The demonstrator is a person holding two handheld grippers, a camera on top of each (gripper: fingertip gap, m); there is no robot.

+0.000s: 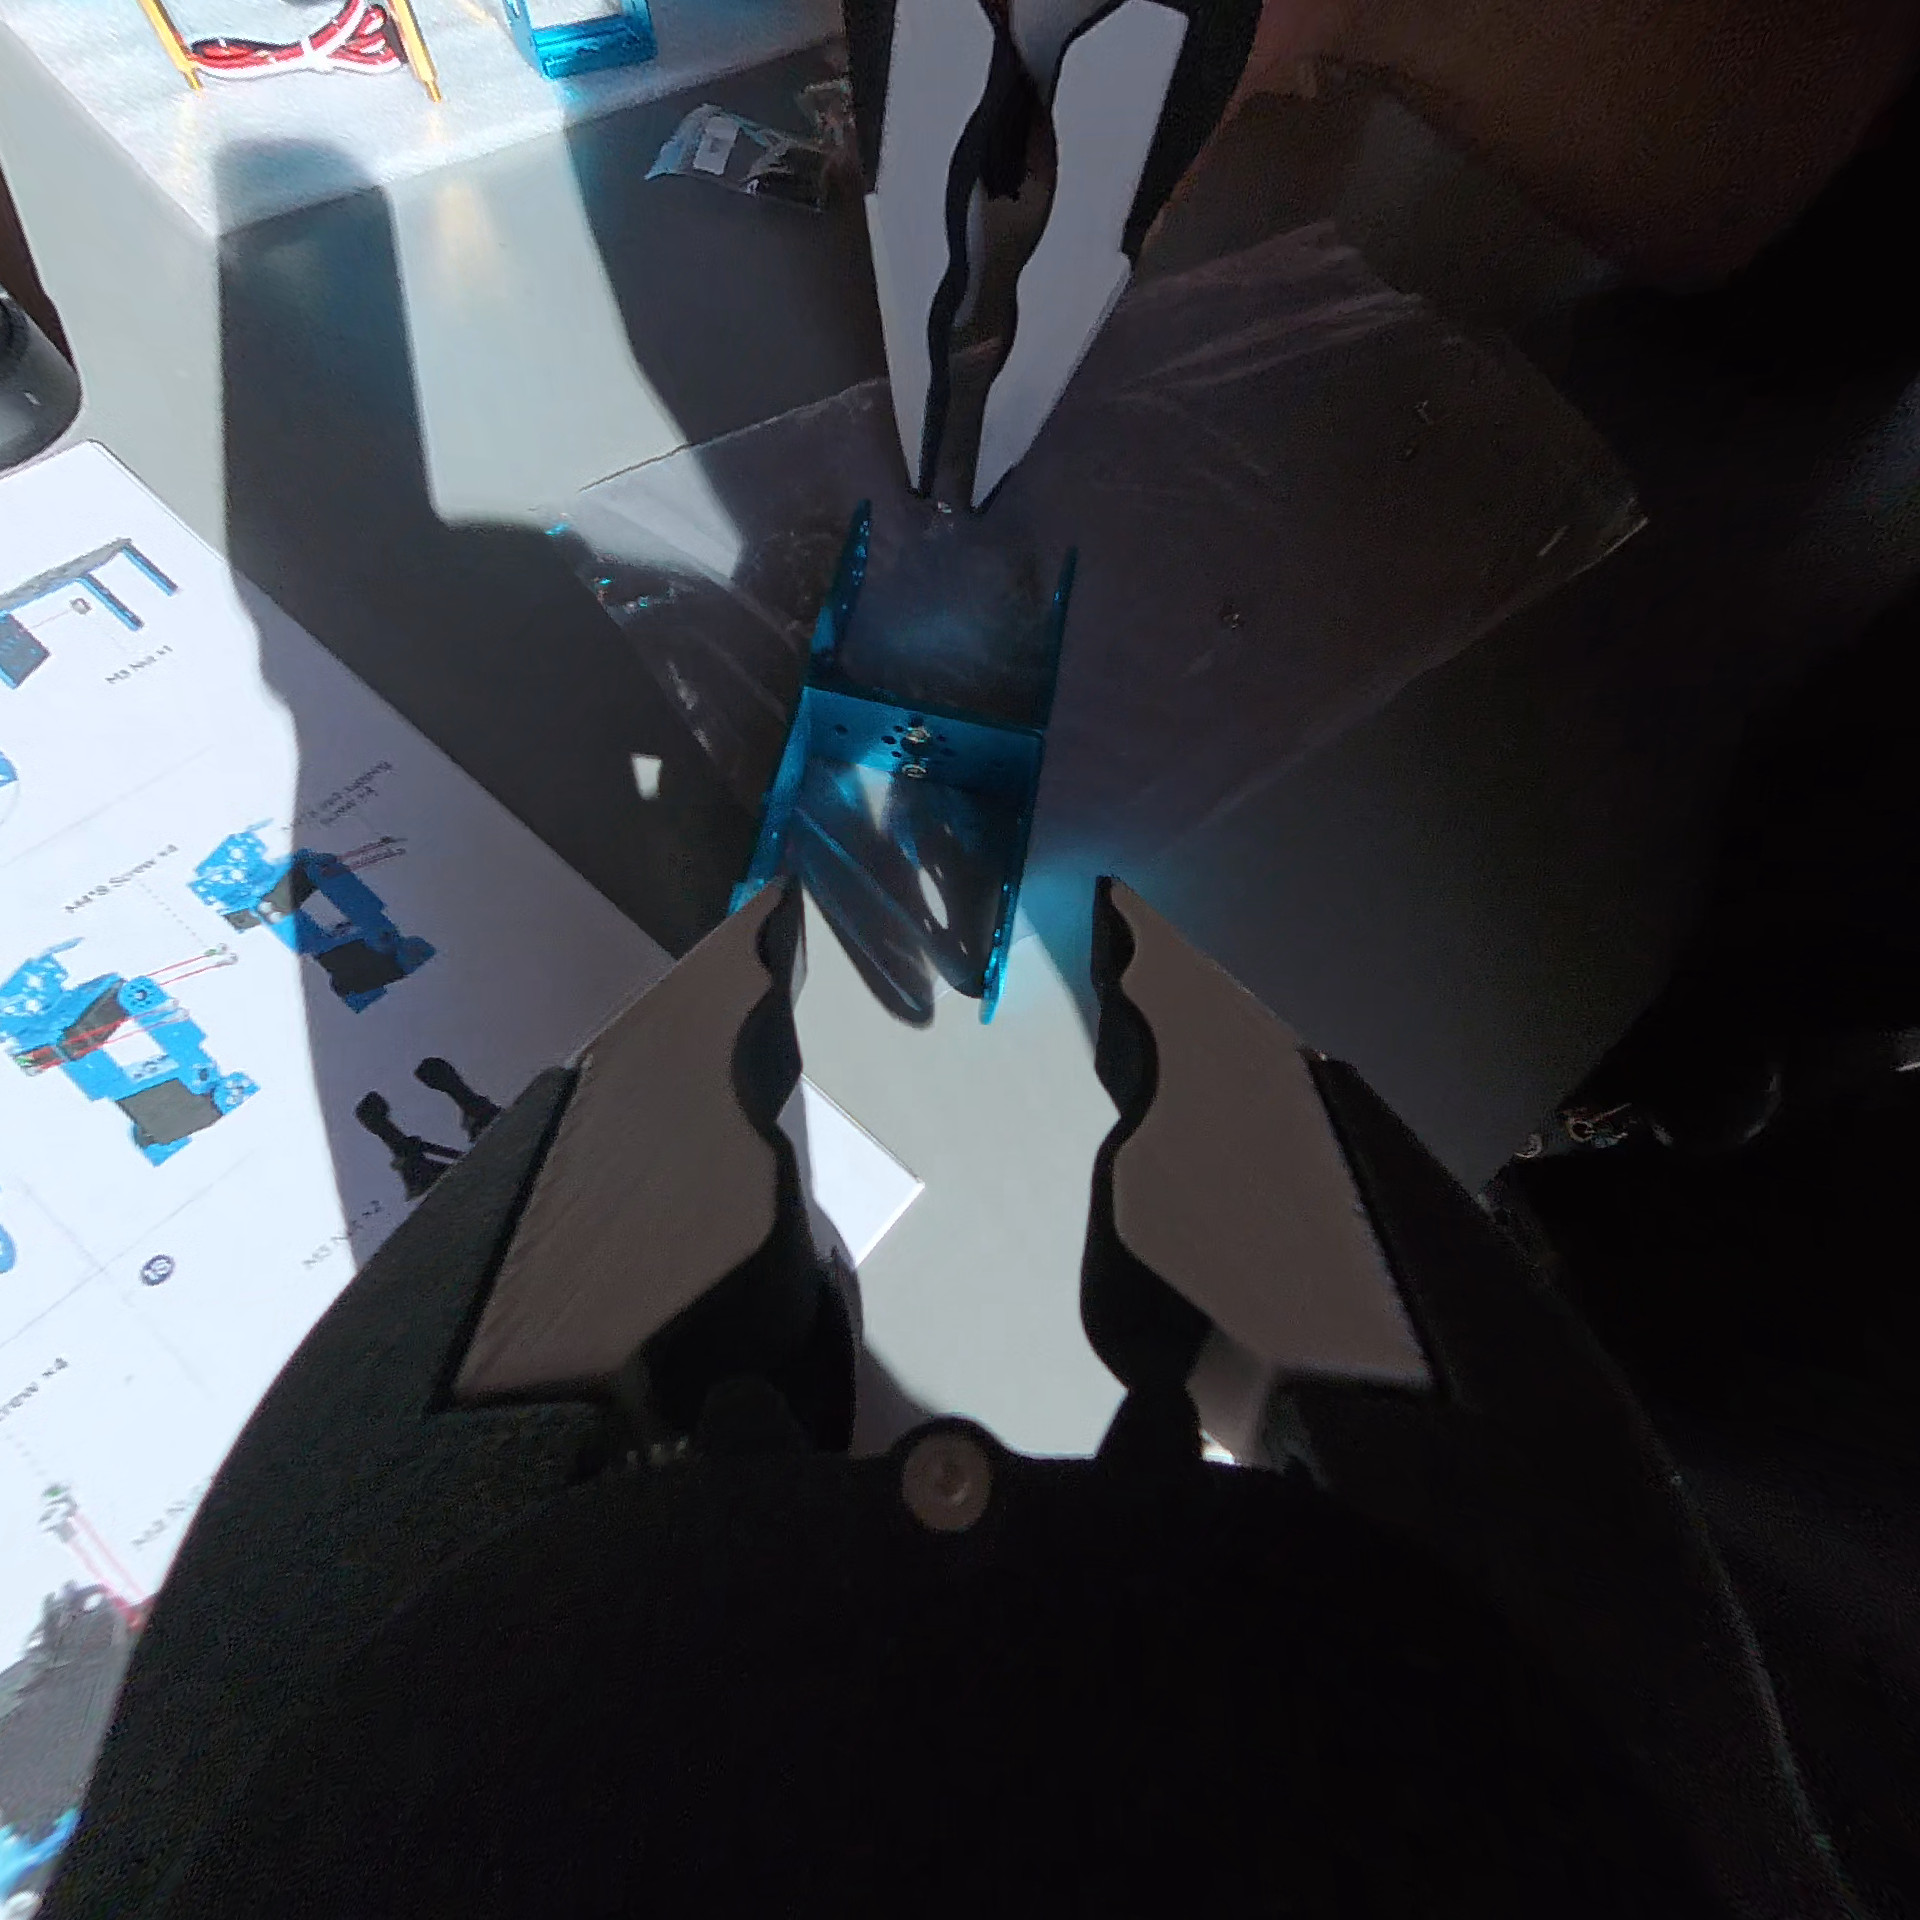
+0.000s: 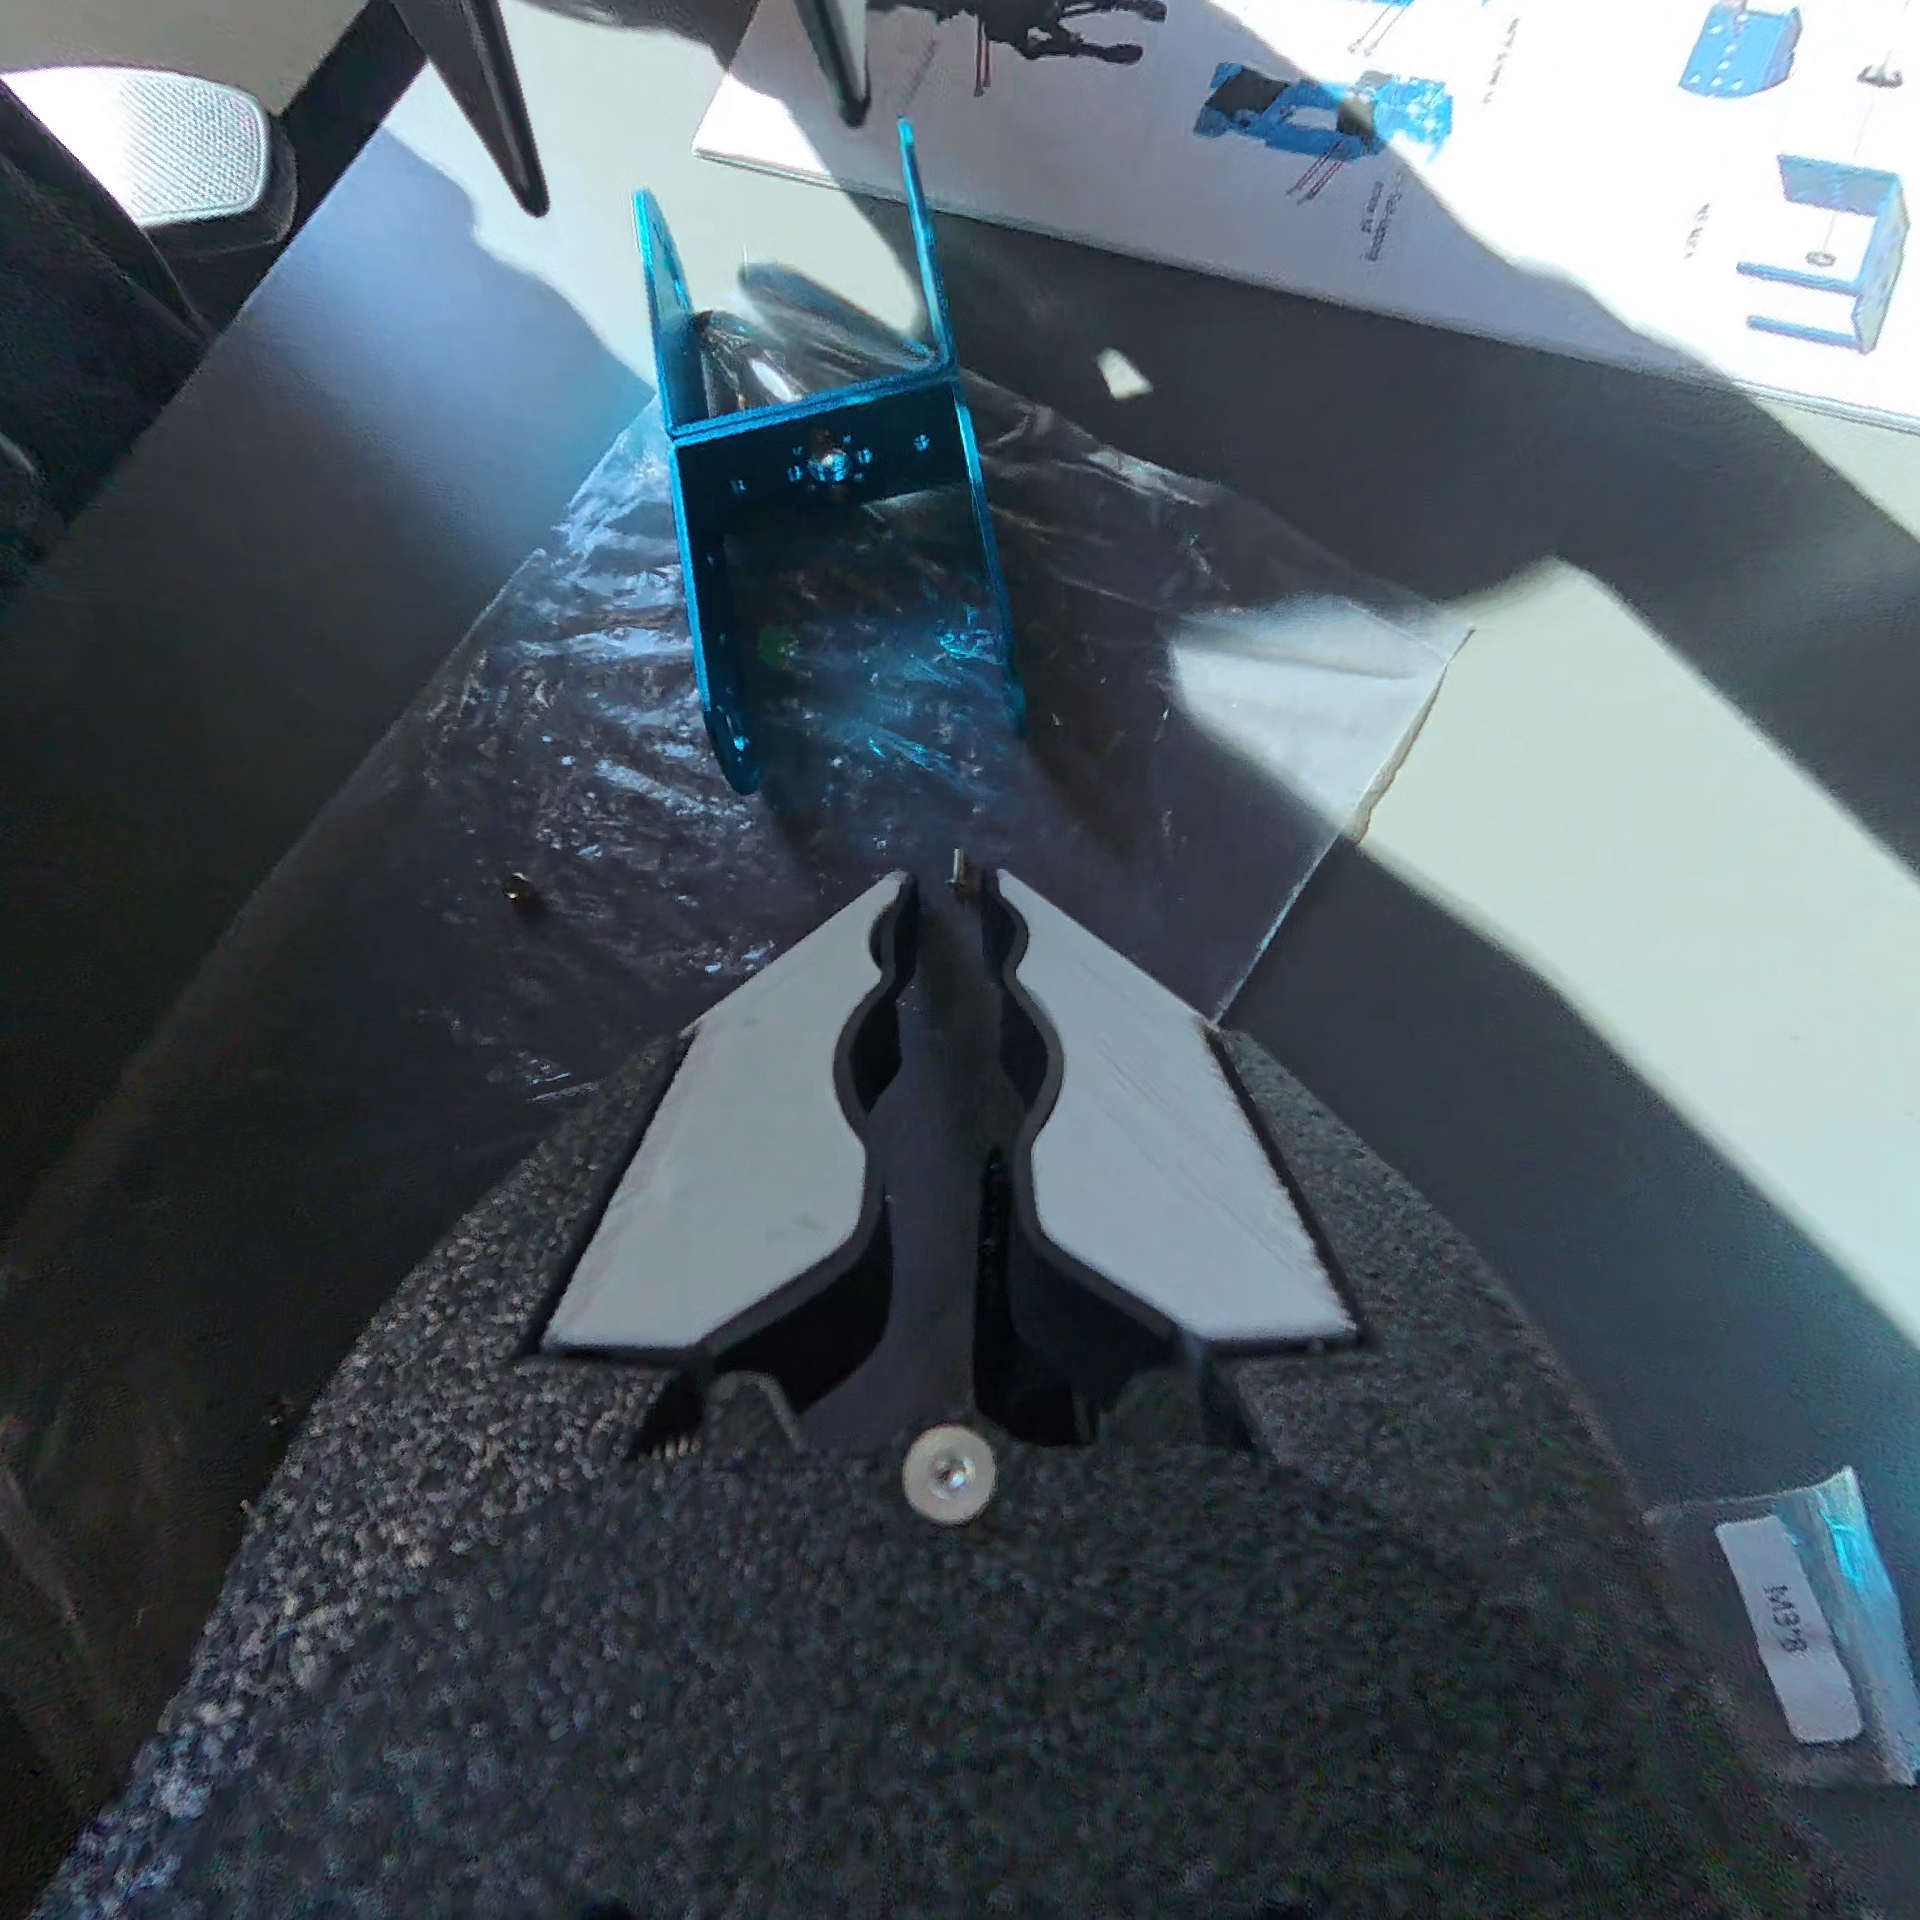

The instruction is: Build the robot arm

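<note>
A blue metal bracket assembly [image 1: 904, 790] [image 2: 821, 488], two U-shaped pieces joined by a screw through the middle plate, lies on a clear plastic bag [image 2: 1299, 675]. My left gripper [image 1: 943, 888] is open at the bracket's near end. Its left fingertip [image 1: 774, 899] is against one blue arm, and the other arm lies between the fingers. My right gripper [image 2: 951, 881] is at the bracket's opposite end, low over the bag and nearly closed on a small screw [image 2: 958, 869]. It also shows in the left wrist view [image 1: 945, 499].
A printed instruction sheet [image 1: 156, 935] [image 2: 1455, 208] lies beside the bag. A loose nut [image 2: 516, 886] sits on the bag. A small labelled bag [image 2: 1808, 1631] lies near the right gripper. A yellow frame with red wires [image 1: 301, 52] and a blue part [image 1: 582, 42] stand beyond. My right fingertips sit around 15 cm from my left ones.
</note>
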